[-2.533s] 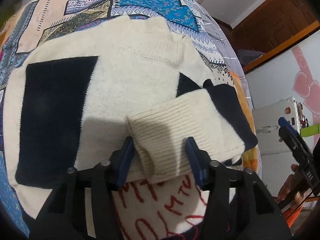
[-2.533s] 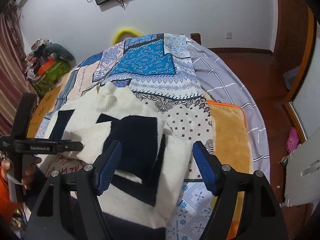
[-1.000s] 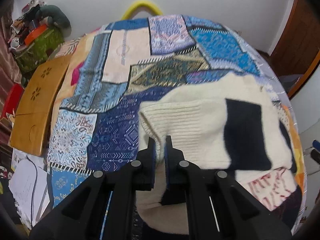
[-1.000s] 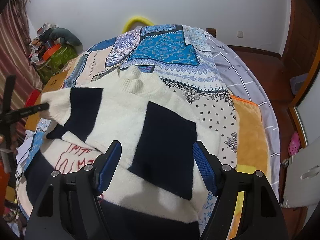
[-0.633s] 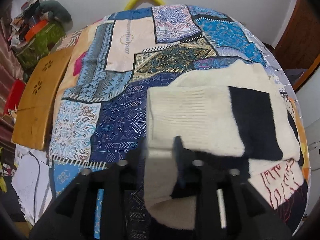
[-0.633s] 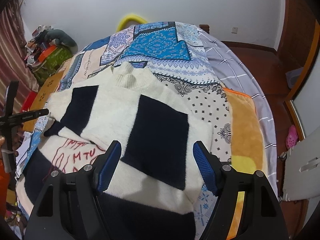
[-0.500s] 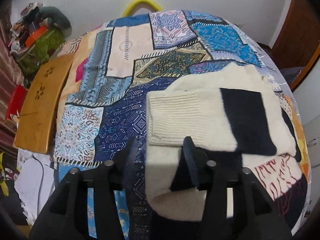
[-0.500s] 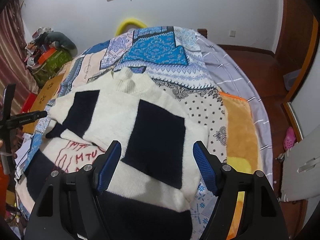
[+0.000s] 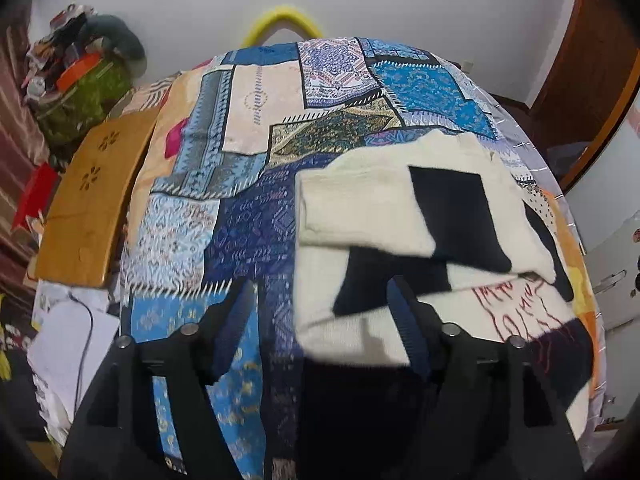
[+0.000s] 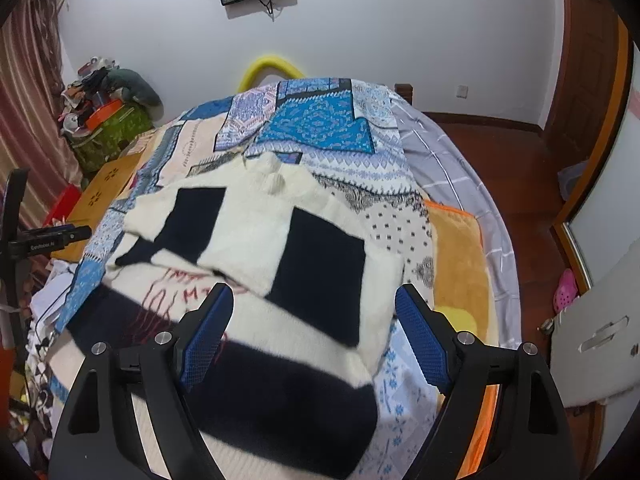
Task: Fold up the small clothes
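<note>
A cream and black knitted sweater (image 9: 380, 200) with red lettering (image 9: 508, 308) lies on the patchwork quilt (image 9: 248, 128). One cream sleeve (image 9: 352, 208) is folded across its body. My left gripper (image 9: 320, 328) hovers above the sweater's left edge with its jaws opening, and they grip nothing. In the right wrist view the sweater (image 10: 256, 232) spreads across the middle of the bed. My right gripper (image 10: 314, 308) hangs over its near part with jaws wide and still opening, pads off the cloth. The left gripper (image 10: 52, 236) shows at the far left edge.
A wooden board (image 9: 88, 200) and loose papers (image 9: 68, 340) lie left of the bed. A green bag of clutter (image 9: 80, 92) stands at the back left. An orange blanket (image 10: 456, 248) covers the bed's right side, and a white cabinet (image 10: 600, 320) stands beyond it.
The left gripper was shut on the sleeve cuff; it has let go, opened and pulled back upward, leaving the sleeve across the sweater. The right gripper drew back and widened a little.
</note>
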Demonstrator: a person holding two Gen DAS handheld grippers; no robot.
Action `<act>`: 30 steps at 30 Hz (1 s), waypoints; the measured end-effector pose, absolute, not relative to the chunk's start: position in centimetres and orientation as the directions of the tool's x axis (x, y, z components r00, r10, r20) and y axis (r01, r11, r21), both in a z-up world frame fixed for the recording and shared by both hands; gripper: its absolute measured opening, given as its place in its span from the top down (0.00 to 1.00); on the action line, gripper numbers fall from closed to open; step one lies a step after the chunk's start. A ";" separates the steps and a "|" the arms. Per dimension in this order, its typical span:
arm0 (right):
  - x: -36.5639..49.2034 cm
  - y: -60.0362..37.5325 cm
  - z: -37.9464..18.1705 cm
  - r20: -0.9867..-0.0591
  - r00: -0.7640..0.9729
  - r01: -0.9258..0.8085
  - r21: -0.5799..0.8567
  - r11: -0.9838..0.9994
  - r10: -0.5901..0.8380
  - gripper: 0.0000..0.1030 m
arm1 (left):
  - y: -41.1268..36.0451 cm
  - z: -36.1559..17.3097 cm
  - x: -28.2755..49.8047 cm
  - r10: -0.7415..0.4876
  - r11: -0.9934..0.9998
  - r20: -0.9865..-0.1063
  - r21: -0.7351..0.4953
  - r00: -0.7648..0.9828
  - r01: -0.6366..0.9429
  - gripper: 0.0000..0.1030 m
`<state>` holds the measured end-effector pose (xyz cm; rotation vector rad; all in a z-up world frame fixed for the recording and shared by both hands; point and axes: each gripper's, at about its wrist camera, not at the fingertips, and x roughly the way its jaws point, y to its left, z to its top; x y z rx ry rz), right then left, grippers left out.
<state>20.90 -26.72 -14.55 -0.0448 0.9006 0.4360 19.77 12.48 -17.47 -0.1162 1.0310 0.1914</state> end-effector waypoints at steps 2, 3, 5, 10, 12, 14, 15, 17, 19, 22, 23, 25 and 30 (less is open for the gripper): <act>20.6 -27.1 -15.0 -0.776 0.526 -0.379 0.150 0.913 0.347 0.22 | 12.6 -17.9 18.8 0.100 0.976 -0.866 -0.009 0.489 -0.216 0.32; 20.6 -27.4 -15.4 -0.785 0.514 -0.372 0.159 0.914 0.346 0.22 | 12.7 -18.2 18.4 0.097 0.976 -0.871 -0.011 0.481 -0.217 0.32; 20.4 -28.1 -16.3 -0.800 0.494 -0.357 0.172 0.918 0.342 0.22 | 12.9 -19.0 17.6 0.088 0.975 -0.882 -0.019 0.463 -0.222 0.32; 19.6 -29.7 -19.0 -0.841 0.427 -0.318 0.204 0.926 0.332 0.22 | 13.4 -21.4 15.8 0.072 0.967 -0.910 -0.036 0.408 -0.251 0.32; 19.1 -30.1 -20.2 -0.853 0.403 -0.307 0.215 0.927 0.332 0.22 | 13.5 -22.3 15.3 0.062 0.966 -0.920 -0.043 0.386 -0.255 0.32; 18.7 -30.4 -21.3 -0.861 0.379 -0.296 0.233 0.926 0.338 0.22 | 13.4 -23.3 14.9 0.054 0.965 -0.930 -0.045 0.365 -0.258 0.32; 18.5 -30.5 -22.0 -0.866 0.361 -0.290 0.248 0.924 0.346 0.22 | 13.2 -23.9 14.7 0.052 0.964 -0.935 -0.044 0.351 -0.261 0.32; 18.3 -30.5 -23.1 -0.872 0.338 -0.279 0.267 0.922 0.355 0.22 | 13.1 -24.5 14.5 0.047 0.963 -0.937 -0.050 0.346 -0.266 0.32; 18.2 -30.5 -24.1 -0.877 0.313 -0.269 0.285 0.920 0.363 0.22 | 13.0 -24.6 14.3 0.047 0.959 -0.934 -0.056 0.354 -0.277 0.32; 18.0 -30.3 -25.6 -0.877 0.274 -0.260 0.327 0.909 0.394 0.23 | 13.1 -24.7 14.3 0.029 0.955 -0.933 -0.080 0.359 -0.284 0.32; 18.0 -30.3 -25.8 -0.875 0.267 -0.260 0.339 0.904 0.405 0.26 | 13.1 -24.7 14.3 0.021 0.953 -0.932 -0.090 0.361 -0.289 0.32; 18.0 -30.2 -25.9 -0.864 0.254 -0.271 0.368 0.889 0.435 0.32 | 13.2 -24.8 14.1 -0.006 0.950 -0.931 -0.120 0.366 -0.289 0.37; 17.9 -29.6 -25.8 -0.830 0.226 -0.293 0.441 0.848 0.510 0.63 | 12.5 -24.7 14.3 -0.081 0.949 -0.921 -0.188 0.382 -0.253 0.67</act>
